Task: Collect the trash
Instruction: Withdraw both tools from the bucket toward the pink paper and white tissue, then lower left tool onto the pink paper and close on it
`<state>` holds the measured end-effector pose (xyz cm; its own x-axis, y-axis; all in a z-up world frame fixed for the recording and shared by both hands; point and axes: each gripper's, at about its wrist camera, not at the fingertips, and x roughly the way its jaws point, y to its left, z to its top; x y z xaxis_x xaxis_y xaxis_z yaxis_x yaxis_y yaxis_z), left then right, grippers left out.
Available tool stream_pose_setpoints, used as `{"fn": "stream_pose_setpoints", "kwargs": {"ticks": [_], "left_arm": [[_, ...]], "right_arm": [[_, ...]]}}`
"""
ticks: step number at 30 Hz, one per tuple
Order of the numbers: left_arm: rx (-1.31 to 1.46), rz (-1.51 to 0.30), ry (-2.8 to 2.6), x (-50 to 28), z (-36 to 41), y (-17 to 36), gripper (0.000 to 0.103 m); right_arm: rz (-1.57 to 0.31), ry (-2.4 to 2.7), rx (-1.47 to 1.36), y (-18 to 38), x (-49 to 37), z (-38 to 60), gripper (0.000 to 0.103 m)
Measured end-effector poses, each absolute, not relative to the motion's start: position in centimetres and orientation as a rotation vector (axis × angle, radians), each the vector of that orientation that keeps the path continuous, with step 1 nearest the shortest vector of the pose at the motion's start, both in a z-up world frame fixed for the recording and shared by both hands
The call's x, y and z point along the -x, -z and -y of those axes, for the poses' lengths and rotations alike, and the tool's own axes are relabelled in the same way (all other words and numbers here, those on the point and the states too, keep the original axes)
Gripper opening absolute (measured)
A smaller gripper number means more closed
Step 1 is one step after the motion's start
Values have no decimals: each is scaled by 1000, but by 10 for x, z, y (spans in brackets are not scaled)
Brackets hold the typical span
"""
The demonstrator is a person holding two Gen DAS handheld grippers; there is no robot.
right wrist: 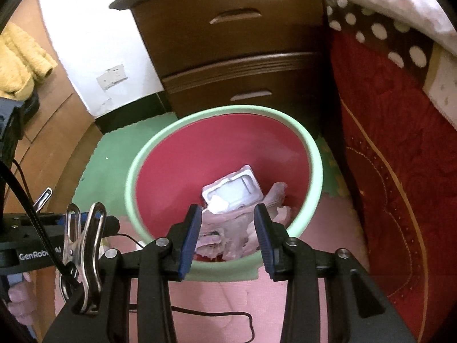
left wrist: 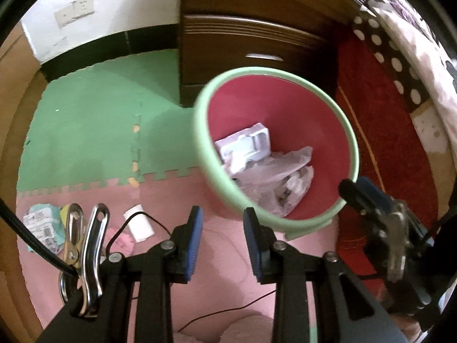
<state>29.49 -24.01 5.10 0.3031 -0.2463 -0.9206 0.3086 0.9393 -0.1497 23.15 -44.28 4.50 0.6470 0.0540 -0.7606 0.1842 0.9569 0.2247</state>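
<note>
A trash bin with a green rim [left wrist: 205, 148] and red inside stands on the foam mat; it holds a white plastic tray [left wrist: 248, 145] and crumpled clear bags [left wrist: 280, 180]. My left gripper [left wrist: 222, 228] hovers open over the pink mat at the bin's near edge, with nothing between its blue pads. To its left on the mat lie a teal-and-white packet [left wrist: 40, 225], a small white piece [left wrist: 138, 223] and a pink scrap [left wrist: 125, 241]. My right gripper [right wrist: 227, 228] is open above the bin rim [right wrist: 131, 177], with the bags [right wrist: 228, 240] below it inside the bin. It also shows as the right gripper [left wrist: 360, 191] beside the bin.
A brown drawer cabinet [left wrist: 242, 43] stands right behind the bin, and a red bed cover [right wrist: 385, 171] hangs close on the right. Green mat [left wrist: 94, 120] lies to the left. A thin black cable [right wrist: 214, 314] trails over the pink mat. Yellow cloth [right wrist: 20, 60] lies far left.
</note>
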Motion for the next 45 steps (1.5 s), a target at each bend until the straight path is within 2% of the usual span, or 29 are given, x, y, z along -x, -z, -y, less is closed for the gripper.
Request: {"fn": "stream_pose_setpoints", "kwargs": {"ticks": [18, 27, 33, 45], "left_arm": [[65, -1238, 120, -241, 97, 3, 30], [169, -1225, 44, -223, 37, 10, 31], [220, -1231, 25, -218, 15, 24, 30], [247, -1341, 56, -236, 22, 90, 30]], "right_arm": [[-847, 2, -230, -31, -179, 370, 39], [-873, -45, -186, -19, -169, 331, 39], [-904, -89, -152, -7, -166, 301, 39], [-994, -147, -107, 29, -169, 269, 39]]}}
